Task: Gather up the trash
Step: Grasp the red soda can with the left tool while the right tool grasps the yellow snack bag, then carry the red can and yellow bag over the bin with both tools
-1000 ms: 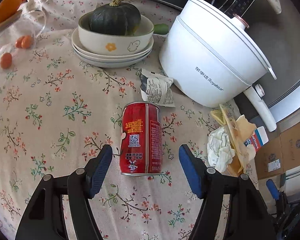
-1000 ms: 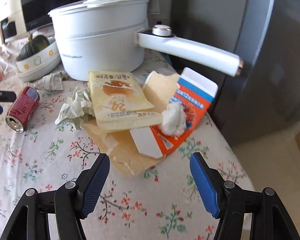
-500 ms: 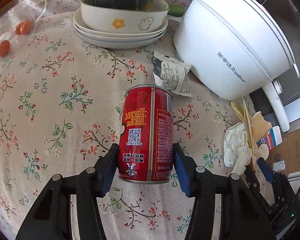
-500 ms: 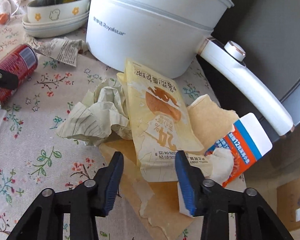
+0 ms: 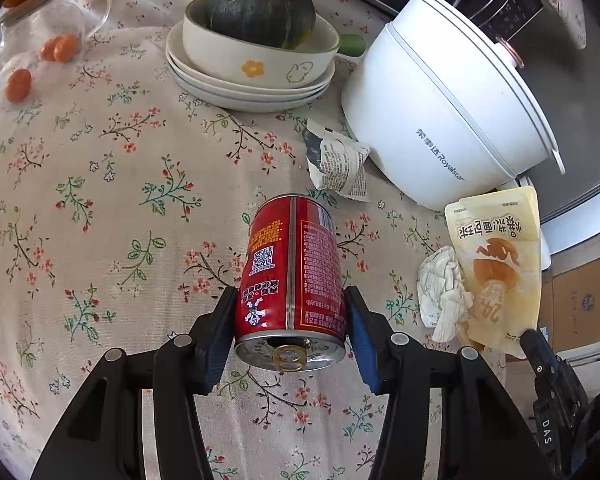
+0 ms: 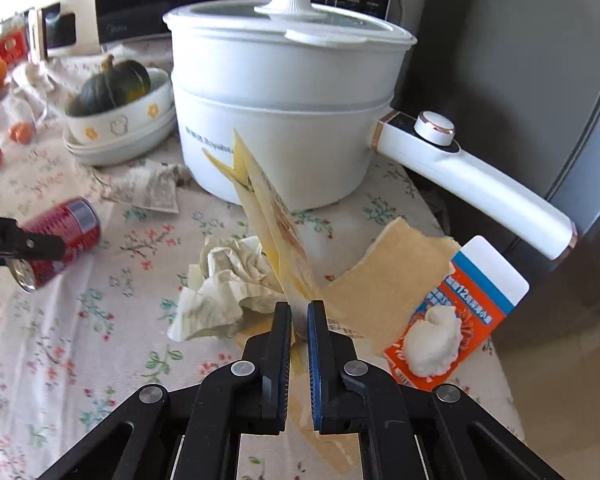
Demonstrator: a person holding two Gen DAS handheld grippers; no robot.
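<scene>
A red drink can (image 5: 292, 276) lies lengthwise between the blue pads of my left gripper (image 5: 290, 320), which is shut on it just above the flowered tablecloth (image 5: 100, 208); the can (image 6: 60, 236) also shows at the left of the right wrist view. My right gripper (image 6: 299, 312) is shut on the lower edge of a yellow food pouch (image 6: 276, 232), which stands up on edge off the table; the pouch (image 5: 496, 264) hangs at the right of the left wrist view. Crumpled white paper (image 6: 228, 284), torn brown paper (image 6: 388, 276), an orange-and-blue carton (image 6: 464, 308) with a white wad (image 6: 432, 340) and a printed wrapper (image 5: 340, 168) lie on the cloth.
A white electric pot (image 6: 284, 120) with a long handle (image 6: 480, 192) stands close behind the trash. Stacked plates and a bowl with a green squash (image 5: 260, 16) sit further back. Small orange fruits (image 5: 18, 84) and a glass jar (image 5: 28, 32) are at far left. The table edge (image 6: 496, 368) is to the right.
My left gripper moved in and shut on the can, lifting its near end. My right gripper moved up to the pile, shut on the yellow pouch and raised it on edge.
</scene>
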